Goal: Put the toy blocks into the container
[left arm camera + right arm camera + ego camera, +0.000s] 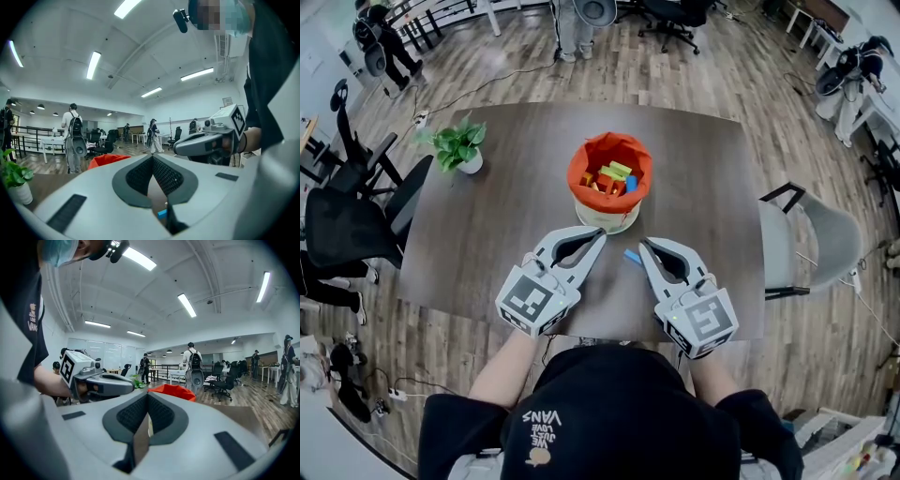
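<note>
Right in front of you, both claws are clenched on nothing. Your left gripper [599, 235] has its grey jaws pressed together along their ribbed pads, and your right gripper [644, 244] has its jaws shut the same way. The two point away from you over the near part of the dark wooden table [516, 197], their tips angled in toward one another but apart, each marker cube close to the table's near edge.

Between the two tips, on the bare tabletop, lies one small blue block [632, 255]. It sits just beside the tip of your right gripper and touches neither claw. In the left gripper view it shows as a sliver of blue low down in the gap under the closed jaws.

Just beyond the tips stands the container [579, 164], a pale tub with an orange cloth rim, upright near the middle of the table. Inside it is a heap of toy blocks [614, 176] in yellow, green, red and blue.

Farther left on the table is a small potted plant [460, 147] in a white pot, well apart from the container. A grey chair [821, 240] stands off the table's right side and a black chair [354, 217] off its left. People stand on the wooden floor beyond.
</note>
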`<state>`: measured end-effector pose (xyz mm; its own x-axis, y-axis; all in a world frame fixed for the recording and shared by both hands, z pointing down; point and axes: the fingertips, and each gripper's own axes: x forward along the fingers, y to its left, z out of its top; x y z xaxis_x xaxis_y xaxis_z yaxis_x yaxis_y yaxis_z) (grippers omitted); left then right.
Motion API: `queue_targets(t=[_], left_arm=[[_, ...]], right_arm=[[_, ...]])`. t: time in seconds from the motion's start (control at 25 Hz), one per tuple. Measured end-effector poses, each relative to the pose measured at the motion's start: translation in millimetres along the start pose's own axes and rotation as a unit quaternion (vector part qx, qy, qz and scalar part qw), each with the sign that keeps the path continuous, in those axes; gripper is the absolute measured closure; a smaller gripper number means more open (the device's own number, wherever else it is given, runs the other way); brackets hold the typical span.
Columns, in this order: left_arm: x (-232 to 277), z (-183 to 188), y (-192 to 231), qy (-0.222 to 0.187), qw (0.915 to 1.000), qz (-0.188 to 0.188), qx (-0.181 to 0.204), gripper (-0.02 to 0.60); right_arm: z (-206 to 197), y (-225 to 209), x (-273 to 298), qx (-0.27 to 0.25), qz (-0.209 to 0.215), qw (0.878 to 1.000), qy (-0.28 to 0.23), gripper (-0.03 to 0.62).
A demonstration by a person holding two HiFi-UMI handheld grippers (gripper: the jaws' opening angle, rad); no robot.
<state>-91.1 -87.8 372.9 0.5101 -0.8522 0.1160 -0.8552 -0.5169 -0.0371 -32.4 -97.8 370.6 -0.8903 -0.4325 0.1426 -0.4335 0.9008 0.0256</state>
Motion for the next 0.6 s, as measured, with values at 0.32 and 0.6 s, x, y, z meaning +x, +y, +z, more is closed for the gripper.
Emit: queue_targets(t=[0.32,0.6], left_arm=[[-4.7,-2.3,-4.8,0.001,1.0,0.002,-0.009,0.571],[-8.5,2.9,-7.0,-0.015,0.9998,0.01,-0.003,0.571]], right_arm=[[-1.6,0.3,-2.1,0.002,-0.003,1.0,0.002,0.576],[-0.1,-0.3,-3.1,0.003,-0.004,1.0,-0.001,0.576]])
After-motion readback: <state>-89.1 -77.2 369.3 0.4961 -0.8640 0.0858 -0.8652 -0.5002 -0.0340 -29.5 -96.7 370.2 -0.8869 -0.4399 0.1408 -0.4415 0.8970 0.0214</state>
